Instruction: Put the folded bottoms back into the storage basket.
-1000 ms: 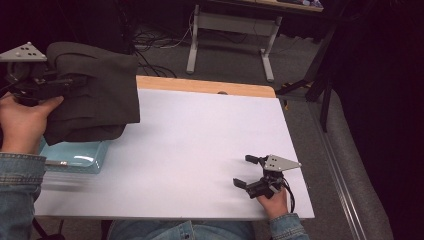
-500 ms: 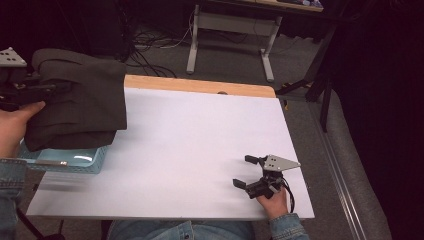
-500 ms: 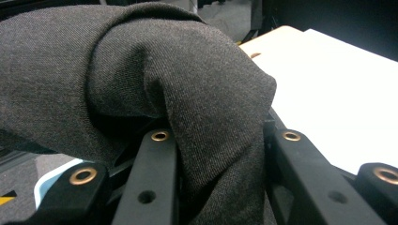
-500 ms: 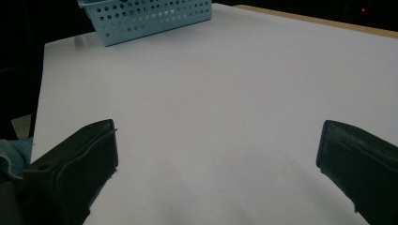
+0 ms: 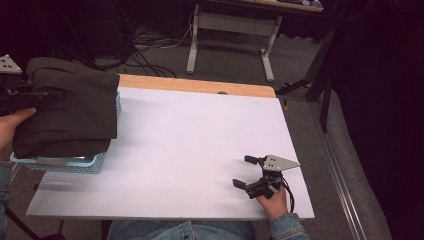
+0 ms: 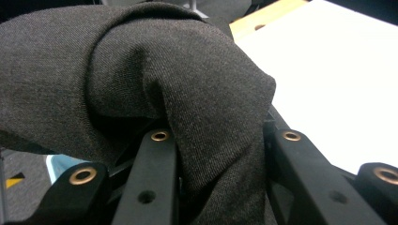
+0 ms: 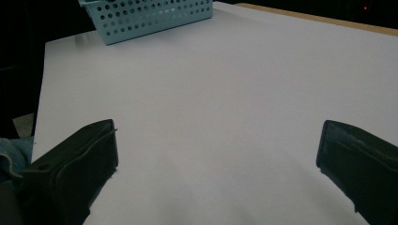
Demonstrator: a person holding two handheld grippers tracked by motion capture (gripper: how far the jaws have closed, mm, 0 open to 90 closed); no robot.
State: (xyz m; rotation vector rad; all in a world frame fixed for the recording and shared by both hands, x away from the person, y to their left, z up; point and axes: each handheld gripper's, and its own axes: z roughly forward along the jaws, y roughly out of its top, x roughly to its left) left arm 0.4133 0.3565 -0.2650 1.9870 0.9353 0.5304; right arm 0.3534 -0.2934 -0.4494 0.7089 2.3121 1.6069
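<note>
**Folded garment over basket, not yet let go**

While the left hand-held gripper (image 5: 35,96) keeps its jaws clamped on a fold of the dark folded garment (image 5: 67,112), the bundle sits on top of the light-blue basket (image 5: 60,164), covering nearly all of it. Basket is the landmark: it stands at the left edge of the white bench (image 5: 190,150), front wall and one far corner visible from under the cloth.

Progress, as judged: the carry to the basket looks all but done; the garment appears to rest on the rim rather than down inside. Left to do: release, maybe press the cloth in, then pull the left hand clear.

Left gripper view: cloth (image 6: 187,93) bunched between the two black jaws, gripped tight.

Pose: left hand (image 5: 10,130) just left of the basket, gripper lying roughly level, pointing across the top of the garment.

Right hand-held gripper (image 5: 252,172) well apart from the basket, low over the bench near its front right corner, jaws spread wide, nothing between them; it points back toward the basket (image 7: 145,16).
</note>
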